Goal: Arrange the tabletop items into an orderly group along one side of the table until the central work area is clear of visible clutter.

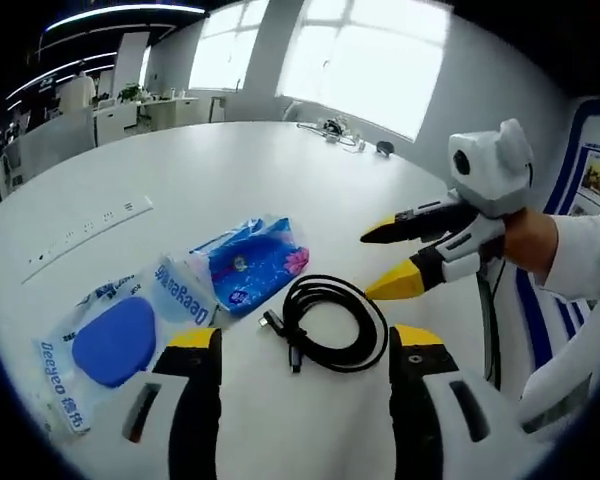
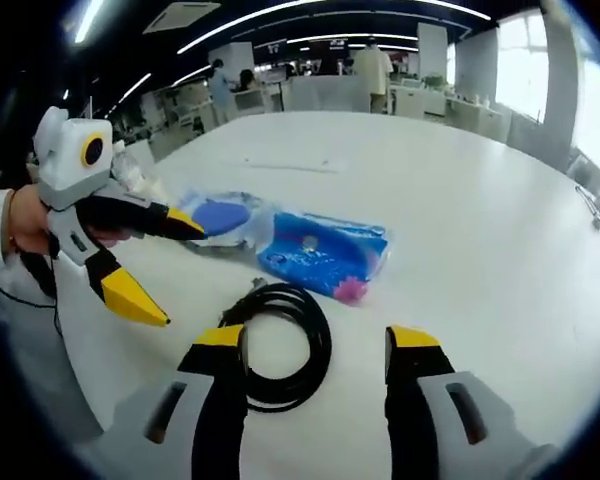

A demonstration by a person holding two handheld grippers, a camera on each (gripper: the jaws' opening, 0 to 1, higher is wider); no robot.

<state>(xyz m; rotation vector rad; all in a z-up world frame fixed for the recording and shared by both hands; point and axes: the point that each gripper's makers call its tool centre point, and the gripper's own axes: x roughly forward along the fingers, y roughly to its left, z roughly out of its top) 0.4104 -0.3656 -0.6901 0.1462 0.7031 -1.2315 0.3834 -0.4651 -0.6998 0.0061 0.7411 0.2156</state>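
Note:
A coiled black cable (image 1: 332,285) lies on the white table (image 1: 260,170), just ahead of my left gripper (image 1: 307,340), which stands open with nothing between its jaws. Left of the cable lie a blue tissue pack (image 1: 250,262) and a clear bag with a blue oval pad (image 1: 115,340). My right gripper (image 1: 370,265) comes in from the right, open, its yellow tips close to the coil. In the right gripper view the cable (image 2: 320,345) lies between the jaws of my open right gripper (image 2: 315,340). Behind it are the tissue pack (image 2: 325,255) and the bag (image 2: 220,215). The left gripper (image 2: 183,277) hangs open at the left.
A flush socket strip (image 1: 90,225) sits in the tabletop at the left. Small cables and a dark object (image 1: 340,130) lie at the far edge by the windows. Desks and people (image 2: 370,65) stand beyond the table (image 2: 460,200). A white sleeve (image 1: 580,260) holds the right gripper.

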